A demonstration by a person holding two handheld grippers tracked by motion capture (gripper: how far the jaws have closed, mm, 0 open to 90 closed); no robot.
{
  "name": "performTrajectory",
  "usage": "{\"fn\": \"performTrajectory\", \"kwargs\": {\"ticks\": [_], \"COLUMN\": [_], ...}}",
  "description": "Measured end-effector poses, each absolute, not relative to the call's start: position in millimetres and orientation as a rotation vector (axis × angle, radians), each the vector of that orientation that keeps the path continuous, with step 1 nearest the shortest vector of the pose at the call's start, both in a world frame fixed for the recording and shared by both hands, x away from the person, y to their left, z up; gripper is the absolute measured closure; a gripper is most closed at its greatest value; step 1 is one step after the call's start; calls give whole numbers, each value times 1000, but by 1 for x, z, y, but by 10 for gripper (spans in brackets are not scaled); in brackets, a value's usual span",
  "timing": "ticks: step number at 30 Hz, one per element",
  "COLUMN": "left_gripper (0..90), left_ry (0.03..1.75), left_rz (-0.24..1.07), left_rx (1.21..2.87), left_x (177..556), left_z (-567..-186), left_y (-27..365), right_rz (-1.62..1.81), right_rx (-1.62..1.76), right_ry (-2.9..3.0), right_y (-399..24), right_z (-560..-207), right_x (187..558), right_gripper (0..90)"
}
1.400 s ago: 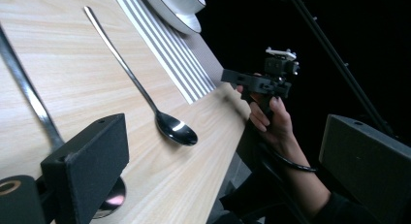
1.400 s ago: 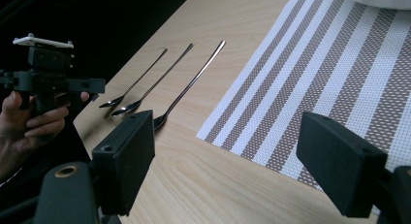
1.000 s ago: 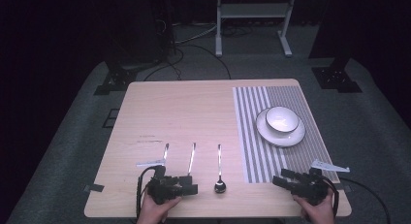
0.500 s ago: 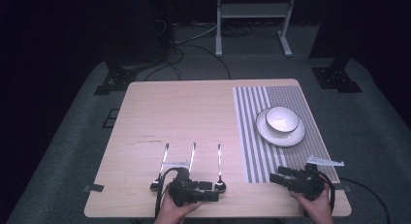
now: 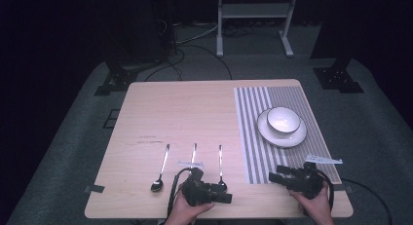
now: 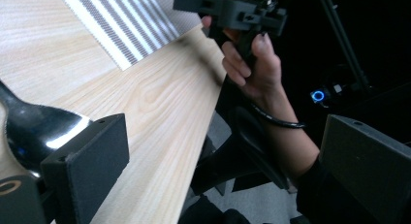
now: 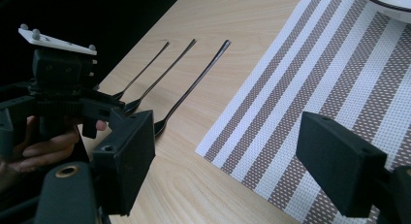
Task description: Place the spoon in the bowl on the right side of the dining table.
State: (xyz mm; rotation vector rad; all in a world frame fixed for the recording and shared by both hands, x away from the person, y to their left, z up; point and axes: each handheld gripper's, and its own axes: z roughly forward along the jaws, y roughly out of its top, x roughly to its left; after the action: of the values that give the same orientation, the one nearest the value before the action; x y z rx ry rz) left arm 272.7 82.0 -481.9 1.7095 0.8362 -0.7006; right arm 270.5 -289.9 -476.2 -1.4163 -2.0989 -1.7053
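Three metal spoons lie side by side near the table's front: left spoon, middle spoon, right spoon. My left gripper lies low at the front edge, jaws pointing right, just below the right spoon's bowl. In the left gripper view it is open, and a spoon bowl shines beside its left jaw. My right gripper rests on the striped placemat's front corner, pointing left. It is open with nothing between the jaws, facing the spoons.
A white bowl sits on a white plate on the placemat at the right. A tape strip crosses the middle spoon. The table's front edge runs close under both hands. A metal stand is beyond the table.
My left gripper has slid right along the front edge, from below the left spoon to beside the right spoon's bowl. The right gripper has barely shifted.
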Motion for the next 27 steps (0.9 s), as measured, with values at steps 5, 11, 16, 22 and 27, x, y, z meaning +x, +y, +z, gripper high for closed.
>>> {"fn": "performTrajectory", "kwargs": {"ticks": [5,11,16,22,27], "left_gripper": [26,36,36,36,36], "left_ry": [893,918,921,928,927], "left_rz": [-673,-642,-639,-634,-639], "left_rx": [1755,1806,1801,1798,1794], "left_x": [273,273,274,274,274], "left_z": [-488,-489,-490,-489,-490], "left_y": [80,78,79,80,82], "right_rz": [-1698,-1690,-1670,-1614,-1561], "right_rx": [-1409,-1384,-1346,-1322,-1273], "right_ry": [-2106,-2130,-2168,-2193,-2179], "right_y": [-287,-281,-269,-256,-240], "right_z": [-477,-471,-464,-464,-471], "right_x": [271,276,283,295,303], "right_gripper": [206,206,206,206,214]}}
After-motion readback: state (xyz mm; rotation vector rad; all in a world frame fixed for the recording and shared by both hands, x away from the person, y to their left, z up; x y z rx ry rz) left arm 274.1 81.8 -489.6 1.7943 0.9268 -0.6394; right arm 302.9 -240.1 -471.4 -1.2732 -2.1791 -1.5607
